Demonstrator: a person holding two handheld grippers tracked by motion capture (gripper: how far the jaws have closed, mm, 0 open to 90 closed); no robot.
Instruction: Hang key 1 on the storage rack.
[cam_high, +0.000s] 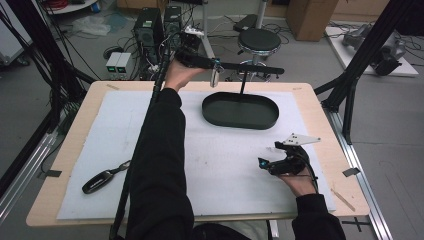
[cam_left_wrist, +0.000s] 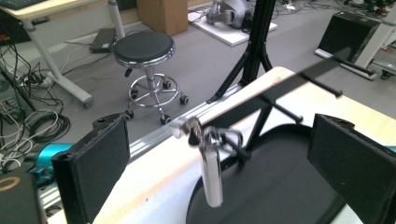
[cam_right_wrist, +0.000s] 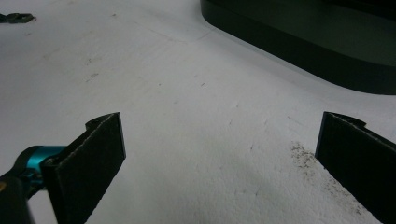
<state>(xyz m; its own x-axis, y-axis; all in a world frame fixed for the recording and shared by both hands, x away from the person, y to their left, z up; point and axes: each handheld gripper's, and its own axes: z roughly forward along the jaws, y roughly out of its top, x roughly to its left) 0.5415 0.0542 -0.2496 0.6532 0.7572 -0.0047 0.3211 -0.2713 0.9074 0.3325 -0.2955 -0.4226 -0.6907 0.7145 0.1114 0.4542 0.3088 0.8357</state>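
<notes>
My left gripper (cam_left_wrist: 217, 161) open, jaws either side of the silver key fob (cam_left_wrist: 210, 172) hanging from the rack (cam_high: 250, 67) over the black tray (cam_high: 240, 111) near table's far edge | right gripper (cam_right_wrist: 219, 154) open above white mat (cam_right_wrist: 187, 116) | second fob (cam_high: 100, 181) near-left corner | no writing readable

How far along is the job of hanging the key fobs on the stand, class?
Done: one silver key fob hangs from a peg of the black stand over the oval tray. In hand: nothing; the left gripper is open around the hanging fob, pads clear of it, and the right gripper sits open over the white mat. Left: the black key fob lies on the mat at the near left.
</notes>
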